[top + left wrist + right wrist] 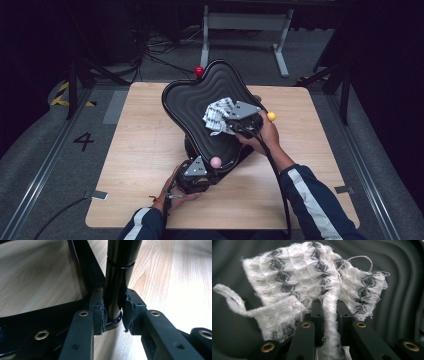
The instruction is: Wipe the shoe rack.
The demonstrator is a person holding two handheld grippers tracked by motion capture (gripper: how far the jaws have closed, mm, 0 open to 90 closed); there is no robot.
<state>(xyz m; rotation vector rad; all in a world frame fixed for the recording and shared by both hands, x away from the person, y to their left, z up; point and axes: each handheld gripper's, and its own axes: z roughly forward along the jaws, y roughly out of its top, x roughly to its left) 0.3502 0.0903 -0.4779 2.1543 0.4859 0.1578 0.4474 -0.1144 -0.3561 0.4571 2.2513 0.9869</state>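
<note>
The right gripper (329,315) has its jaws closed down to a narrow gap on a twisted fold of the white and grey cloth (312,282); the pinched strand runs down between the jaws and out of the bottom of the right gripper view, so its lower end is cut off. Above the jaw tips the cloth fans out against the ribbed black seat shell (402,277), and a loose corded edge trails away to the left of the jaws. In the high view the right gripper (231,123) sits over the tilted seat shell (192,100), and its grey plate and the right hand (262,135) cover the jaws, so the grip itself cannot be made out there. The cloth (216,116) lies bunched just ahead of it. The left gripper (114,312) has its jaws drawn in on the glossy black post (117,277); both pads press against it, one on each side. The top of the post is cut off by the frame edge, and the black frame (80,267) left of the jaws is partly in shadow. In the high view the left gripper (192,172) sits at the near foot of the seat, with its jaw tips hidden under its own plate.
</note>
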